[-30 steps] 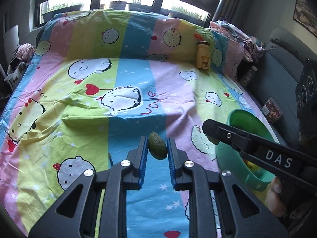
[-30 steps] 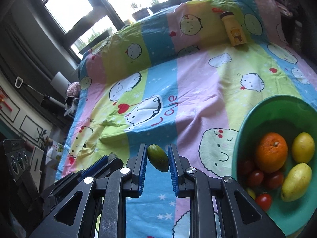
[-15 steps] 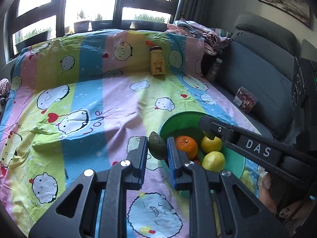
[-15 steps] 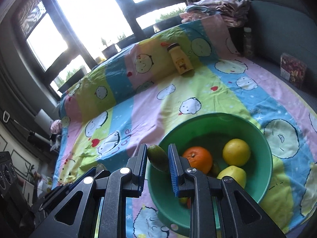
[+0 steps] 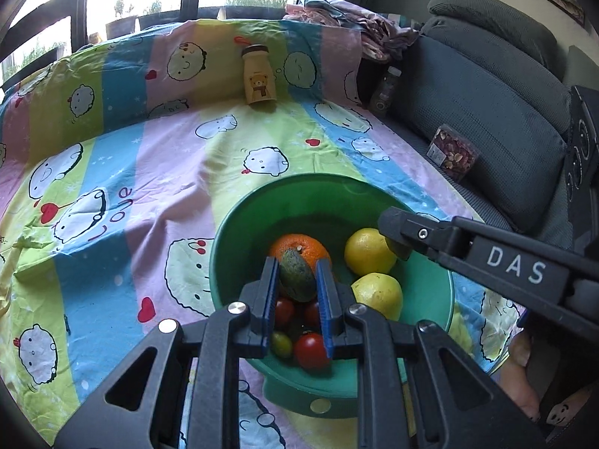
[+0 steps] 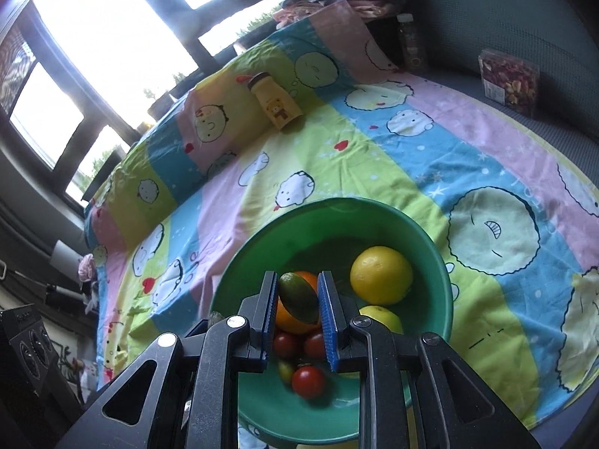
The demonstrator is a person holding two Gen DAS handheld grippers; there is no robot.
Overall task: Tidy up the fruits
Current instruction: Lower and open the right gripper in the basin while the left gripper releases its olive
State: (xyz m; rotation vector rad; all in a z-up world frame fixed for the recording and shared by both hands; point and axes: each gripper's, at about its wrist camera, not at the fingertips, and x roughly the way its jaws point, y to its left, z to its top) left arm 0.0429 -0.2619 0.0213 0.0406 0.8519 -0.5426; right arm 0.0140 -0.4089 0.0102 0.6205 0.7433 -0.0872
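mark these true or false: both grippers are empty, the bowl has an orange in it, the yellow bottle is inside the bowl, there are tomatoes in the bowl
1. Both hand-held grippers are empty. False: the left hand-held gripper is shut on a dark avocado, and the right hand-held gripper is shut on a green mango.
2. The green bowl has an orange in it. True.
3. The yellow bottle is inside the bowl. False: it lies on the bedsheet, beyond the bowl.
4. Tomatoes are in the bowl. True.
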